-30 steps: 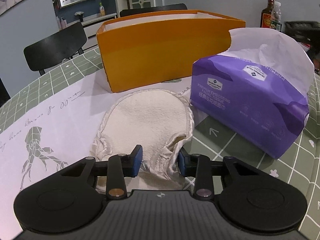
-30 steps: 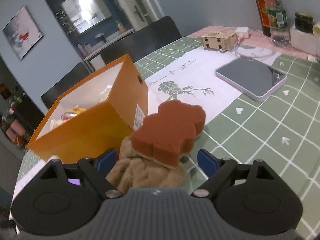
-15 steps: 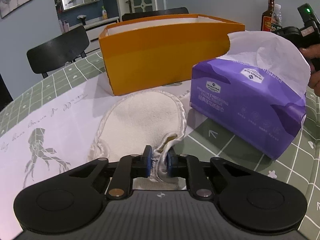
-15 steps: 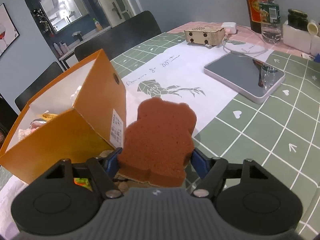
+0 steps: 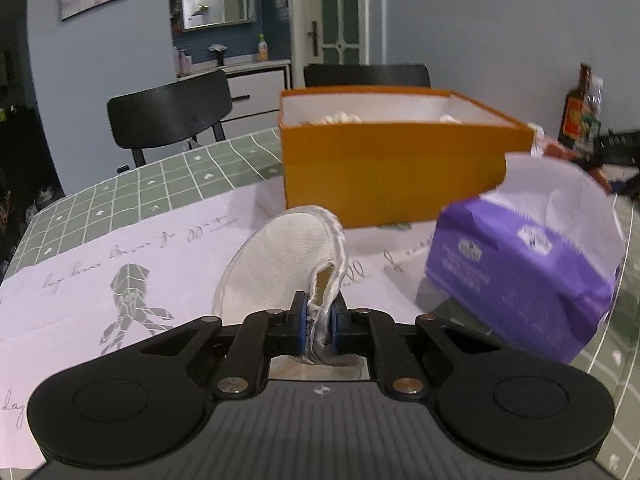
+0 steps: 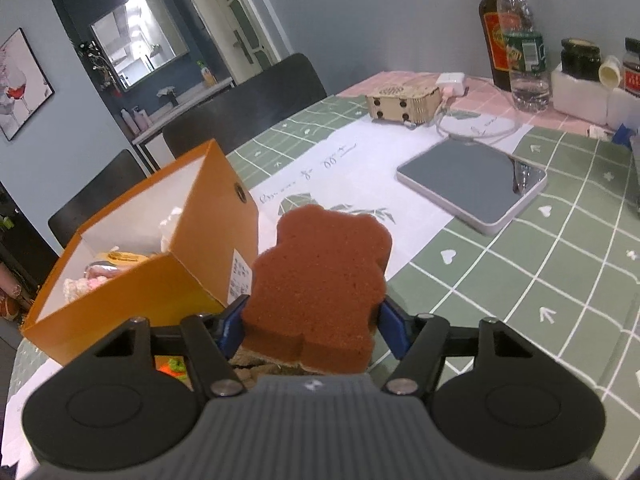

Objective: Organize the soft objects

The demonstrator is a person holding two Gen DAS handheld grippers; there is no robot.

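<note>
Left hand-held gripper (image 5: pixel 318 322) is clenched on the satin-trimmed edge of a cream cloth mitt (image 5: pixel 284 256), lifted off the counter (image 5: pixel 120 248) and hanging forward, short of the orange box (image 5: pixel 396 168). Right hand-held gripper (image 6: pixel 310 326) is clamped on both sides of a brown bear-shaped sponge (image 6: pixel 320 276), held in the air just beside the orange box's corner (image 6: pixel 216 236). The box already has soft items inside. Mitt is light and floppy, trim looks slippery, so an edge pinch works but it will droop and swing. Sponge is light and squashy; side grip at the lower body suits it and needs little force. Something tan and fuzzy sits under the sponge, possibly a plush, too hidden to tell. Purple tissue pack (image 5: pixel 524 272) lies right of the mitt, untouched.
</note>
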